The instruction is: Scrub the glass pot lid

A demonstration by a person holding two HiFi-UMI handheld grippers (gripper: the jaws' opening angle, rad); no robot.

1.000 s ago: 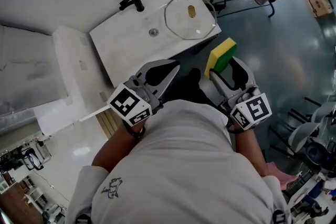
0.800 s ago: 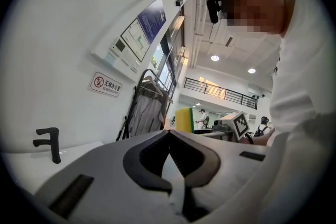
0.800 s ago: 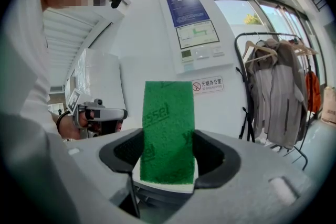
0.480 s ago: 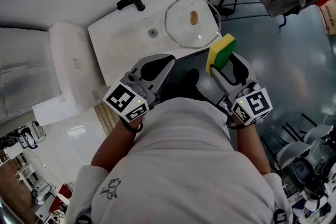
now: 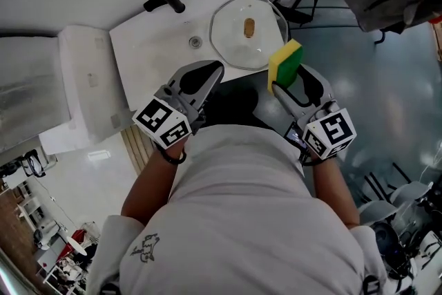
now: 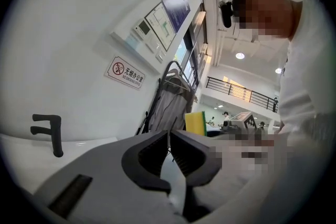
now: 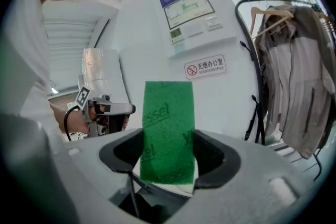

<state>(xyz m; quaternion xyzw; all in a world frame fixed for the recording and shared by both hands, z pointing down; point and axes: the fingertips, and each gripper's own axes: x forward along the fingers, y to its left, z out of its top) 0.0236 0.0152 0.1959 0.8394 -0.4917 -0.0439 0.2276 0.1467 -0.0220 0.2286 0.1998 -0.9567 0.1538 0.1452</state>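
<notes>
While the glass pot lid [image 5: 247, 33] lies flat on the right part of the white sink [image 5: 148, 52], knob [image 5: 248, 27] upward and just beside the drain [image 5: 195, 42], both tools hang short of it over the near edge. Lying flat like that, the lid offers its whole top face to a scrubbing stroke from above.

The right hand-held gripper [image 5: 290, 83] is clenched on a yellow-and-green sponge [image 5: 284, 64]. Its jaws pinch the lower half, so most of the pad stands proud of the tips. In the right gripper view the green scouring face [image 7: 168, 128] points forward, probably so that the abrasive side meets the glass first.

The left hand-held gripper [image 5: 219, 67] carries nothing. Its jaws are just beginning to part, with only a thin slit between the pads [image 6: 152, 152] and no object in it. My guess is that it is being readied to steady the lid (a smooth dome on wet porcelain would likely skate under a push), perhaps at the rim or the knob.

The black tap [image 5: 164, 1] sits at the far left of the sink, well clear of the lid. Scrubbing has not yet begun, since the sponge is near the lid's front edge but apart from it.
</notes>
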